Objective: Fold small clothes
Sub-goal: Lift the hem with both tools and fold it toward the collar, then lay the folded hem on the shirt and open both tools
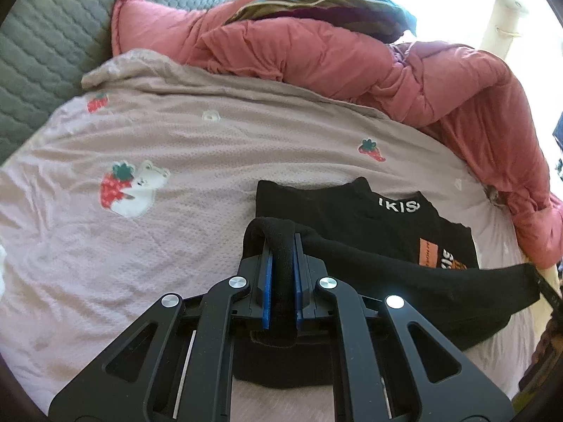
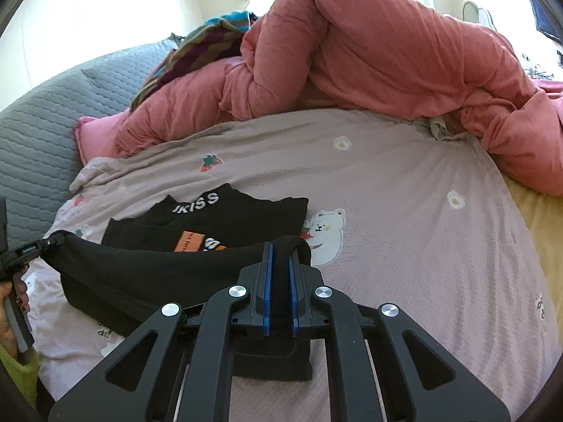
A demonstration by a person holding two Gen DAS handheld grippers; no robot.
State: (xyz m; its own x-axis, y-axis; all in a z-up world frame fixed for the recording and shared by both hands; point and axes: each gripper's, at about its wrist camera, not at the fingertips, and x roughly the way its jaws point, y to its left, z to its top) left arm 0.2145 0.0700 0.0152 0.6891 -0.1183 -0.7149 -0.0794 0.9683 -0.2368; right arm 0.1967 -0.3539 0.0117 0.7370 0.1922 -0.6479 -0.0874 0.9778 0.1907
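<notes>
We grip the bottom hem of the small black knit top with orange print (image 1: 352,218) in both the left gripper (image 1: 280,246) and right gripper (image 2: 279,256), lifted over the pink strawberry-print bedsheet (image 1: 176,133). We should keep the hem taut and level, then lay it squarely at the collar.

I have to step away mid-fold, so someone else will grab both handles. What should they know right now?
Left gripper: jaws shut on one corner of the black shirt's lifted hem.
Right gripper: jaws shut on the other corner.
The hem hangs stretched between them above the pink bedsheet; the collar end lies flat on the sheet, print up.
Done: bottom edge raised.
Left: carry it toward the collar, lay it down, release, probably smooth.
</notes>
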